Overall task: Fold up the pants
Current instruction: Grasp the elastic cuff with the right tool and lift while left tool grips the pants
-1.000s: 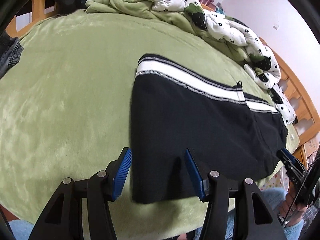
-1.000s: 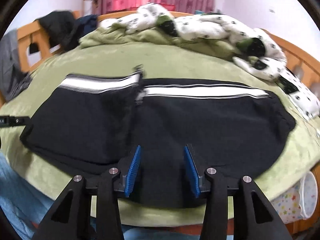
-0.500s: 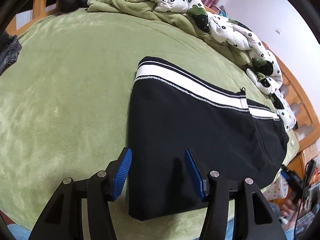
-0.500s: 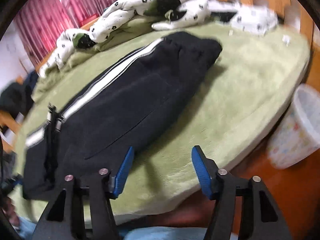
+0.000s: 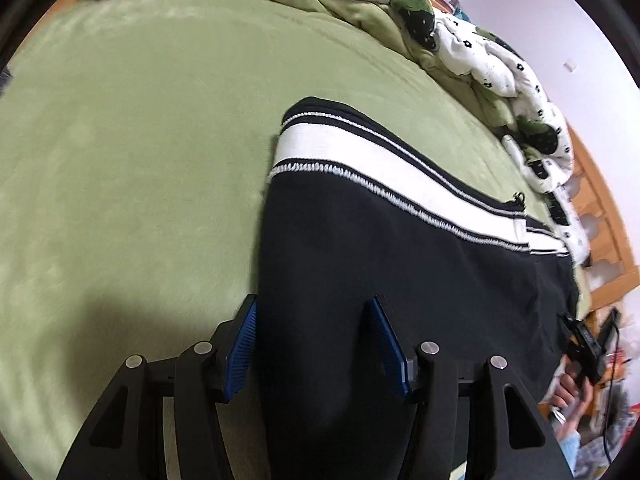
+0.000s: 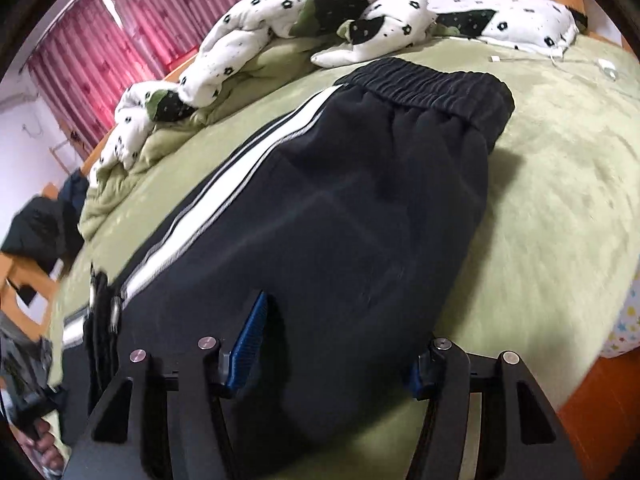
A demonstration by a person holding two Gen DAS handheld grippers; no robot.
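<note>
Black pants (image 5: pixel 400 264) with a white side stripe lie folded lengthwise on the green bed. My left gripper (image 5: pixel 316 344) is open, its blue pads either side of the near corner of the leg-cuff end. My right gripper (image 6: pixel 340 344) is open over the near edge of the pants (image 6: pixel 340 200) at the waist end; the elastic waistband (image 6: pixel 432 84) lies ahead of it. The right gripper also shows in the left wrist view (image 5: pixel 584 344), off the bed's far edge. Neither gripper holds cloth.
A green blanket (image 5: pixel 120 140) covers the bed. A crumpled white and green quilt (image 6: pixel 304 20) lies along the far side. A wooden bed frame (image 5: pixel 600 232) and pink curtains (image 6: pixel 120 32) are behind. Dark clothes (image 6: pixel 36 232) hang at the left.
The left gripper has moved closer and lower onto the cuff corner. The right gripper has swung to the waist end and come in over the pants' near edge.
</note>
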